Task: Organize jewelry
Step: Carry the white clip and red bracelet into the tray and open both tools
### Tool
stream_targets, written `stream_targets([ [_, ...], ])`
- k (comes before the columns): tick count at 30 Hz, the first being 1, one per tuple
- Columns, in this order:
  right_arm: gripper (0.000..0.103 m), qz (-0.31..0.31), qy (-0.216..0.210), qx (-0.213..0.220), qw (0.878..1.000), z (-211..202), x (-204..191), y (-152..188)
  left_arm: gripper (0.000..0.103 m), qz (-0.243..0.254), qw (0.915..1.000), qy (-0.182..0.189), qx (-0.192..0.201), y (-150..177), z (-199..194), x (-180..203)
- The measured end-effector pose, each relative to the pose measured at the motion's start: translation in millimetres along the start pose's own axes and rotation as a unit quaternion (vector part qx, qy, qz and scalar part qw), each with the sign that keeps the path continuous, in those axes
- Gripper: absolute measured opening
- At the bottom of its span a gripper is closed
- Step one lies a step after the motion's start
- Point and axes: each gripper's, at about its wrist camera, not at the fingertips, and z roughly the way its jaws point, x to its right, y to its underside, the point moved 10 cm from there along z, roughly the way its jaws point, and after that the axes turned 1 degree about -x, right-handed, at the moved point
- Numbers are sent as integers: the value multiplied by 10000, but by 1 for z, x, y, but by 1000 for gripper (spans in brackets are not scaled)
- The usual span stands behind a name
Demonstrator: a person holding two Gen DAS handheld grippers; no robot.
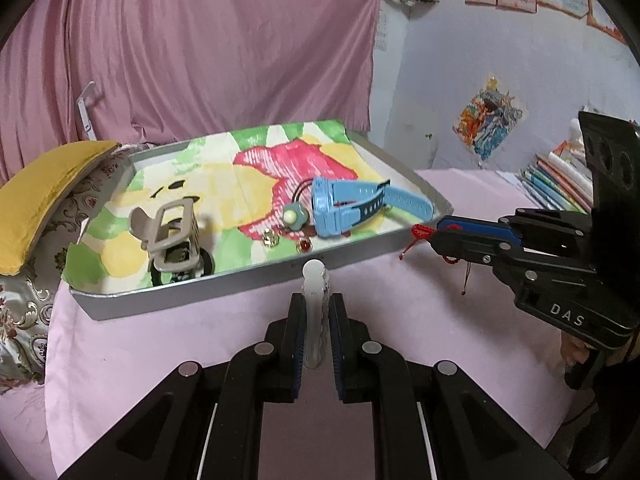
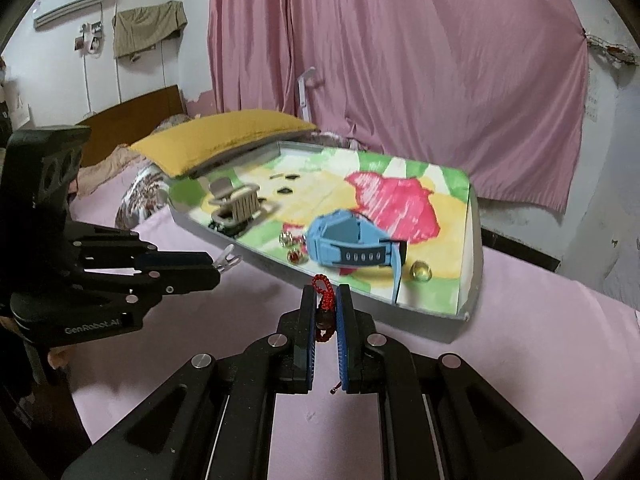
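Two grippers, both loaded, just short of the grey tray (image 1: 248, 286).

Left gripper (image 1: 316, 320), low centre of its frame, clamps a clear hair clip (image 1: 315, 280): stiff, smooth, probably slippery, best pinched along its flat sides. Right gripper (image 2: 326, 312) is pressed together on a red braided cord bracelet (image 2: 322, 292), light and floppy, loose tail dangling; hold it at the knot. The blue watch (image 2: 344, 246) lies in the tray.

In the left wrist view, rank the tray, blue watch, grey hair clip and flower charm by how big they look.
1. Tray
2. Blue watch
3. Grey hair clip, close to the watch and nearer the camera, so unsure
4. Flower charm
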Motion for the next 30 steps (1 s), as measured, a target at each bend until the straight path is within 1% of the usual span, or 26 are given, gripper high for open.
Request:
stream_targets([
  [3, 8, 18, -8, 191, 9998, -5, -1, -10, 11, -93, 9998, 6, 194, -8, -5, -2],
  [8, 8, 21, 125, 738, 9972, -16, 2, -40, 11, -346, 9970, -48, 685, -31, -16, -11],
  [13, 8, 107, 340, 1366, 9900, -24, 9, -70, 11, -679, 9885, -129, 1346, -64, -27, -24],
  [16, 8, 192, 516, 1624, 9852, -24, 16, -82, 11, -674, 9847, -298, 1579, -81, -27, -29],
  [18, 8, 245, 609, 1713, 9830, -20, 21, -87, 11, -644, 9820, -383, 1732, -90, -27, -32],
  [21, 8, 312, 697, 1733, 9819, -9, 29, -92, 11, -524, 9787, -599, 1894, -103, -20, -36],
  [24, 8, 398, 738, 1605, 9835, 9, 37, -91, 11, -460, 9766, -717, 1976, -110, -15, -38],
  [27, 8, 468, 827, 1412, 9854, 26, 46, -88, 11, -433, 9773, -799, 1916, -113, -3, -42],
  [30, 8, 579, 898, 1175, 9873, 42, 57, -83, 11, -525, 9818, -808, 1634, -112, 18, -49],
])
